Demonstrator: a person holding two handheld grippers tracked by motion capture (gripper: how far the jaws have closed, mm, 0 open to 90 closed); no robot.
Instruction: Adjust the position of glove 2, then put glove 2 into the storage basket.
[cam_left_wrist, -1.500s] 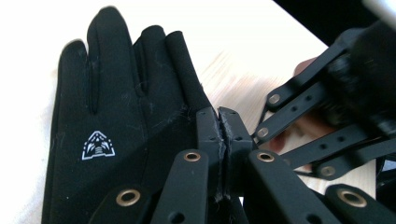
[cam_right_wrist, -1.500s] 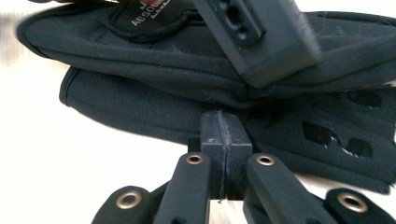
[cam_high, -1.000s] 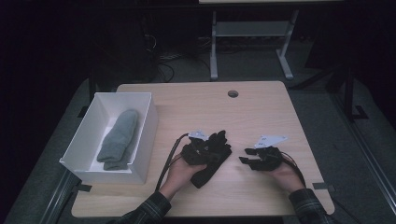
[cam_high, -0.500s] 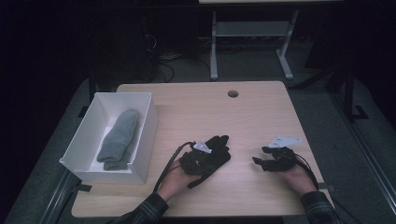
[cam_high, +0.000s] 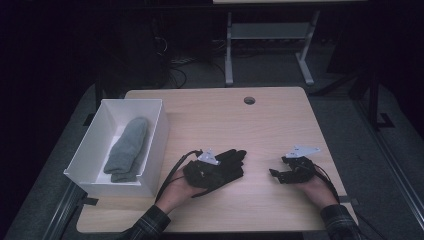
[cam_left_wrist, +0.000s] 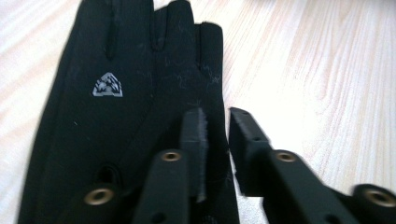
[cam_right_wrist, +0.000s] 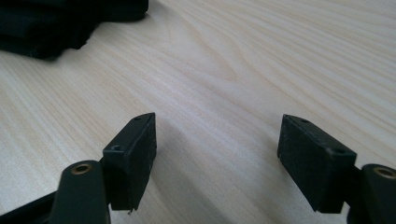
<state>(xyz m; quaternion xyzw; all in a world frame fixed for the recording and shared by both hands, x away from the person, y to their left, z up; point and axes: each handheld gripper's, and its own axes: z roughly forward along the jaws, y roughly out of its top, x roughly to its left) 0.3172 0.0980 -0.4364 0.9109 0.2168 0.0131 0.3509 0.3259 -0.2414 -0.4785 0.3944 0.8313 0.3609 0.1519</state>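
Left gripper (cam_left_wrist: 217, 140) first: your jaws have just been opening and now stand slightly parted, the near pad over the little-finger edge of the black glove (cam_left_wrist: 126, 116), nothing pinched between them. The glove lies flat on the wooden table (cam_high: 280, 125), logo side up, fingers pointing away from you, just beside the white box (cam_high: 150, 145).

Right gripper (cam_right_wrist: 217, 149): jaws have also just been opening and stand wide apart over bare wood, holding nothing, well apart from the glove.

Judged step: taking a new hold on the glove to carry it to the box.

- Slide the lower jaw under the glove's edge before you close; a bite from above will likely catch only the top layer.
- Take the hold nearer the cuff so the fingers hang rather than fold.
- Keep the right gripper ready to pin the far side if the fabric drags.

Farther off, the box already holds a grey sock (cam_high: 125, 147) lying lengthwise; aim for the free strip beside it.
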